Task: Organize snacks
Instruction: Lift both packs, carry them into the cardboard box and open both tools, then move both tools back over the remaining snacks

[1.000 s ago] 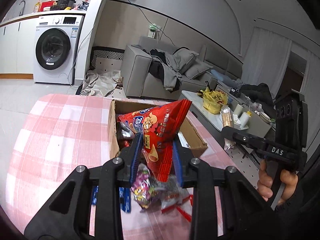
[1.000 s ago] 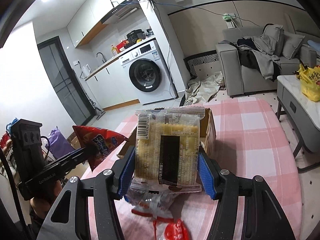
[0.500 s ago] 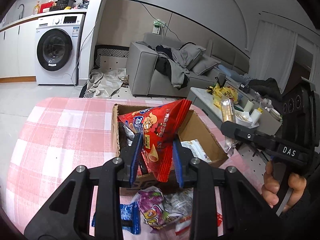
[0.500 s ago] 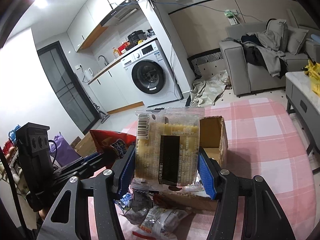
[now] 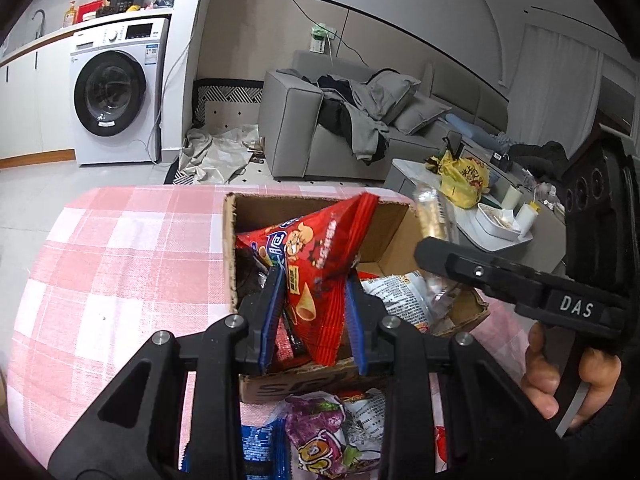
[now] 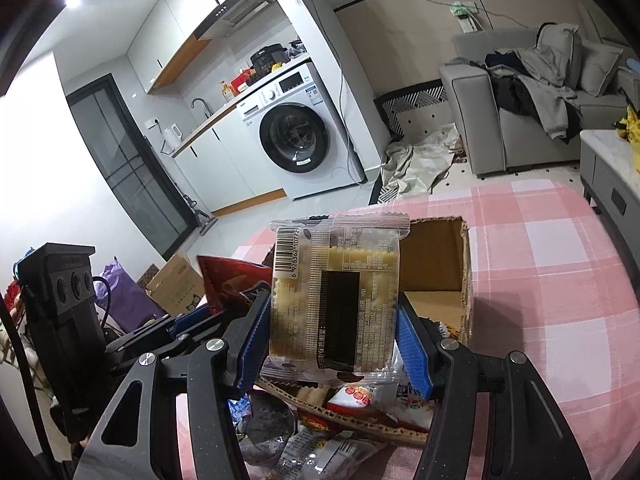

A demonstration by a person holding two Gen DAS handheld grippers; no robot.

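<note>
Open cardboard box (image 5: pixel 231 264) at 12 o'clock, partly filled: packets along its 3 o'clock side, bare floor (image 6: pixel 434 300) at far corner. Loose snack packets (image 5: pixel 332 432) crowding 6 o'clock edge. Bare pink checked tablecloth (image 5: pixel 120 264) at 9 o'clock, passable.

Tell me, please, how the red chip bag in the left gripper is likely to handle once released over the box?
The red chip bag looks puffy and light, so it should probably drop softly into the cardboard box. Its glossy film, creased where the left gripper pinches it, may slide.
</note>
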